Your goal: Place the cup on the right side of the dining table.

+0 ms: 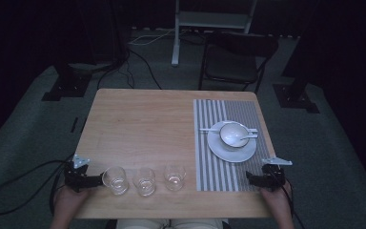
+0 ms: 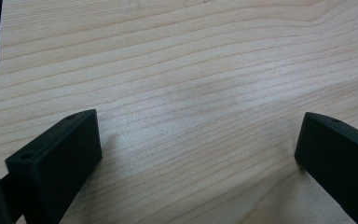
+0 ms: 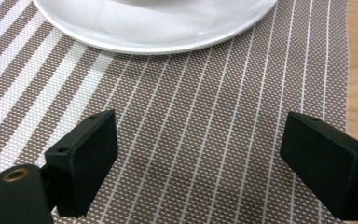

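Closest to the high camera, the person's two hands come in over the near edge of the wooden table [image 1: 143,119], each holding a gripper. On the near left corner, the left gripper [image 1: 96,181] lies low over the wood with its jaws pointing toward the row of three clear drinking glasses; the left glass [image 1: 114,180] stands just beside its tips, apart from them, with the middle glass [image 1: 144,181] and the right glass [image 1: 174,177] lined up farther along the front edge, each a little apart from the next. From the left gripper view, the left gripper's [image 2: 198,140] jaws stand wide apart with bare wood grain between them and nothing held. At the near right corner, the right gripper [image 1: 249,177] rests over the near end of the striped grey-and-white placemat [image 1: 214,167], its jaws likewise spread wide and empty, as the right gripper view [image 3: 198,144] shows. Beyond it on the placemat sits a white plate [image 1: 219,149] carrying a white bowl [image 1: 233,133], with a white spoon [image 1: 248,138] lying in the bowl. A dark folding chair [image 1: 233,59] stands past the far side of the table.
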